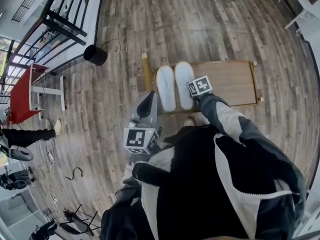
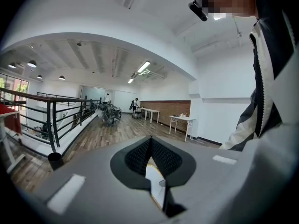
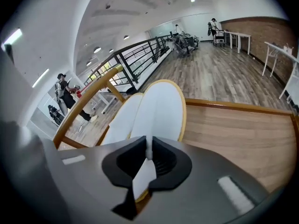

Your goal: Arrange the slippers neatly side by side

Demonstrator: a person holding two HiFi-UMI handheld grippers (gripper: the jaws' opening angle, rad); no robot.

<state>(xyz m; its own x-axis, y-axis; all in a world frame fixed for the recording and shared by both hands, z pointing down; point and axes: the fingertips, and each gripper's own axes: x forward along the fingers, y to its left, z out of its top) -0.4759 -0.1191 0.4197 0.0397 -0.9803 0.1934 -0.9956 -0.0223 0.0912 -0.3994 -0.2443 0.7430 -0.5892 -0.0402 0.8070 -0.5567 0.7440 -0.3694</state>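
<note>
Two white slippers lie side by side, soles up, on a low wooden platform (image 1: 230, 81). The left slipper (image 1: 165, 88) touches the right slipper (image 1: 183, 84). My right gripper (image 1: 194, 95) reaches down at the right slipper's near end, under its marker cube. In the right gripper view the jaws (image 3: 148, 155) are shut on a thin white edge of the right slipper (image 3: 161, 108), with the left slipper (image 3: 119, 120) beside it. My left gripper (image 1: 149, 103) hangs off the platform's left side, shut (image 2: 150, 155), with nothing held.
A curved wooden rail (image 3: 88, 101) borders the platform (image 3: 243, 134) on the left. A black bin (image 1: 95, 55) stands on the plank floor by a black railing (image 1: 65, 14). A red table (image 1: 22, 91) and a person's legs (image 1: 30, 134) are far left.
</note>
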